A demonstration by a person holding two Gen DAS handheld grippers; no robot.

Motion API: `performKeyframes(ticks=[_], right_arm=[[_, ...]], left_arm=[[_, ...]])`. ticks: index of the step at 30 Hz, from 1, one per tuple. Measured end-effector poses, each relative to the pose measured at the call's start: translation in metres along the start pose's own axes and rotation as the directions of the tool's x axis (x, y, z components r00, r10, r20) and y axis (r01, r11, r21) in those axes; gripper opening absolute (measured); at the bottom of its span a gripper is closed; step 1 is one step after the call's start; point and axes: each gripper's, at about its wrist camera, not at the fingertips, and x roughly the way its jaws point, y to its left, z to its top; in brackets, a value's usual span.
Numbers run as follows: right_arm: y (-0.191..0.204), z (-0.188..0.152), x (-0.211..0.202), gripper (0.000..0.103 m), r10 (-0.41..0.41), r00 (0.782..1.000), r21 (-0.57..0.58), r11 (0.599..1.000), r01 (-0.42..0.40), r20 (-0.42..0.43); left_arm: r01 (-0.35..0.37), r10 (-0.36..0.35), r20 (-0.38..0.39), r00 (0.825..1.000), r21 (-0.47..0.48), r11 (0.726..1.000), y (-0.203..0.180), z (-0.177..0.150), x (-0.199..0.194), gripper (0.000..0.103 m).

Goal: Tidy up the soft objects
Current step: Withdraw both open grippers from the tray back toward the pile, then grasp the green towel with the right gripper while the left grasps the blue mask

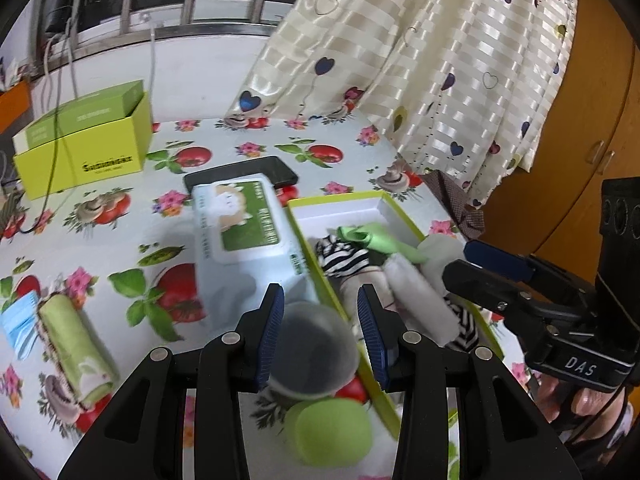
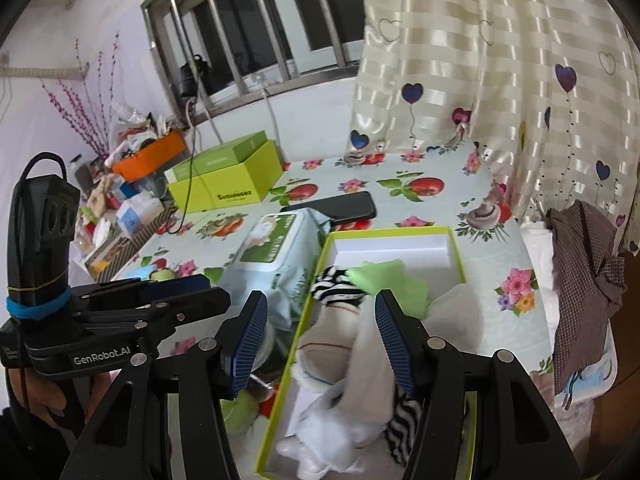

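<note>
A green-rimmed white box [image 1: 384, 204] [image 2: 456, 248] lies on the table and holds a striped sock [image 1: 344, 258] [image 2: 334, 286], a green cloth [image 1: 376, 236] [image 2: 394, 280] and white soft pieces [image 1: 420, 298] [image 2: 360, 360]. My left gripper [image 1: 320, 328] is open just left of the box, around a blurred grey round object [image 1: 312, 352]; touching cannot be told. A green ball [image 1: 328, 434] lies below it. My right gripper [image 2: 320, 336] is open above the box's white cloths. A rolled green towel [image 1: 74, 344] lies at the left.
A wet-wipes pack [image 1: 244, 224] [image 2: 276, 248] and a black phone [image 1: 244, 174] [image 2: 340, 206] lie left of the box. A large green box [image 1: 84, 140] [image 2: 228, 176] stands behind. A blue mask [image 1: 18, 328] lies far left. Curtain [image 1: 420, 60] hangs at the right; clutter [image 2: 132, 184] at the left.
</note>
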Motion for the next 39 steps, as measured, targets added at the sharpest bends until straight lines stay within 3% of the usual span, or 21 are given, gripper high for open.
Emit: performKeyframes(ticks=[10,20,34,39], right_arm=[[0.041,-0.003,0.0,0.061,0.024,1.0,-0.05,0.998,-0.025,-0.015],[0.111,-0.007,0.025,0.061,0.105,0.991,-0.148,0.982,-0.116,-0.08],[0.202,-0.018,0.083,0.062,0.165,0.961,-0.249,0.944,-0.219,-0.22],[0.223,-0.021,0.109,0.067,0.164,0.949,-0.272,0.932,-0.239,-0.269]], left_arm=[[-0.058,0.059,0.041,0.997,-0.011,0.998,0.035,-0.022,-0.036,0.04],[-0.142,0.146,0.07,0.987,-0.069,0.988,0.088,-0.04,-0.069,0.04],[-0.27,0.278,0.063,0.959,-0.114,0.956,0.175,-0.067,-0.099,0.04],[-0.29,0.298,0.061,0.953,-0.115,0.95,0.205,-0.071,-0.104,0.04]])
